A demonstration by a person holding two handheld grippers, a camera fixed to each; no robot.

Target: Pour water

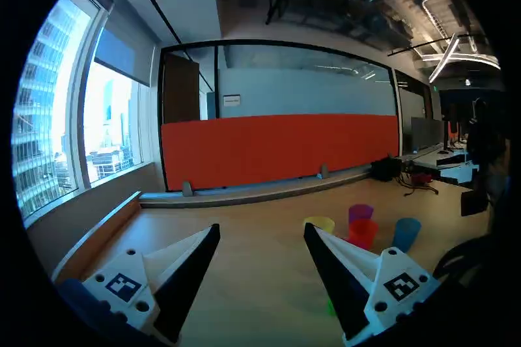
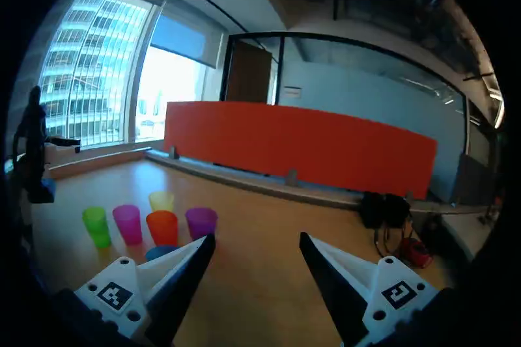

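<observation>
Several coloured plastic cups stand in a cluster on a wooden table point(image 2: 260, 269). In the right gripper view I see a green cup point(image 2: 96, 225), a pink cup point(image 2: 127, 223), a yellow cup point(image 2: 161, 201), an orange cup point(image 2: 162, 227), a purple cup point(image 2: 201, 222) and part of a blue cup point(image 2: 159, 252) behind my left finger. My right gripper point(image 2: 257, 243) is open, above the table, just right of the cups. In the left gripper view the yellow cup point(image 1: 319, 223), purple cup point(image 1: 360, 212), orange cup point(image 1: 363, 233) and blue cup point(image 1: 406, 233) sit ahead-right. My left gripper point(image 1: 262, 233) is open and holds nothing.
An orange divider panel point(image 1: 280, 148) runs along the table's far edge, with a glass wall behind it. Tall windows point(image 1: 58, 132) line the left side. Black cables and bags point(image 2: 384, 210) lie at the far right of the table. A dark stand point(image 2: 29, 152) is at the left edge.
</observation>
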